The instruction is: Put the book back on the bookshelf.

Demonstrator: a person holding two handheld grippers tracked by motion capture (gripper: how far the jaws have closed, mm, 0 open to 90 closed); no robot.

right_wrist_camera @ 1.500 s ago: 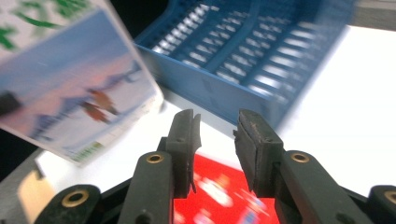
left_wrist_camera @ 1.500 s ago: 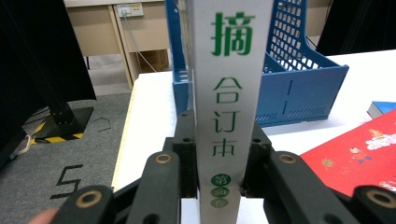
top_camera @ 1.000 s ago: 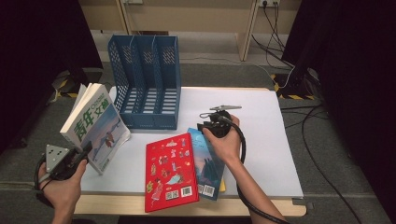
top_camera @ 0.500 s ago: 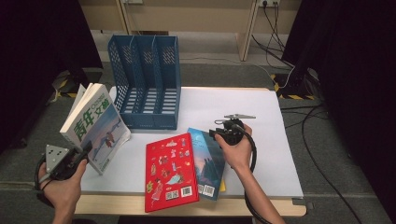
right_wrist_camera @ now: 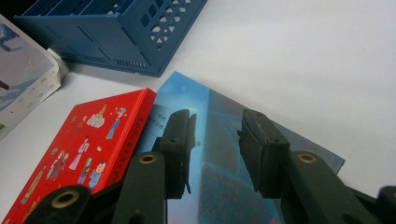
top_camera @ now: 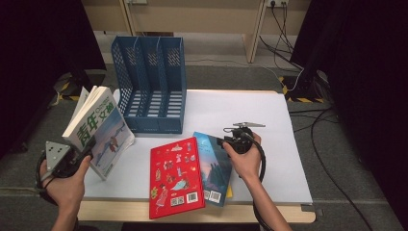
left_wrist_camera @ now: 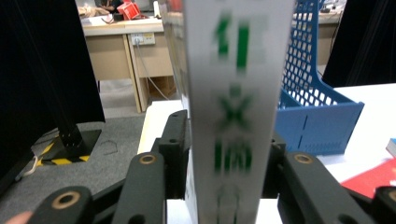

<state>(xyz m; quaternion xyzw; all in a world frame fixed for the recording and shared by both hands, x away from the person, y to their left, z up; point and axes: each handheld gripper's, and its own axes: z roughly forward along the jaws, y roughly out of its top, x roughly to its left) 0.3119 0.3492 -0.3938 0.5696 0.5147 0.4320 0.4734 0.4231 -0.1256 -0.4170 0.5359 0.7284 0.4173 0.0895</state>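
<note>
White book [top_camera: 96, 130] is standing tilted off the bench's left edge, clamped by its spine in the left tool [left_wrist_camera: 224, 158], whose jaws have just been opening. Right tool [right_wrist_camera: 217, 144], jaws apart and just opening, is hovering over the blue book [right_wrist_camera: 224, 177] near the bench's front edge, beside the red book [top_camera: 175, 175].

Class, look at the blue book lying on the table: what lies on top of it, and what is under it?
The red book overlaps the blue book along its left edge. A yellow sliver peeks out beneath its lower right corner; the rest underneath is covered.
</note>
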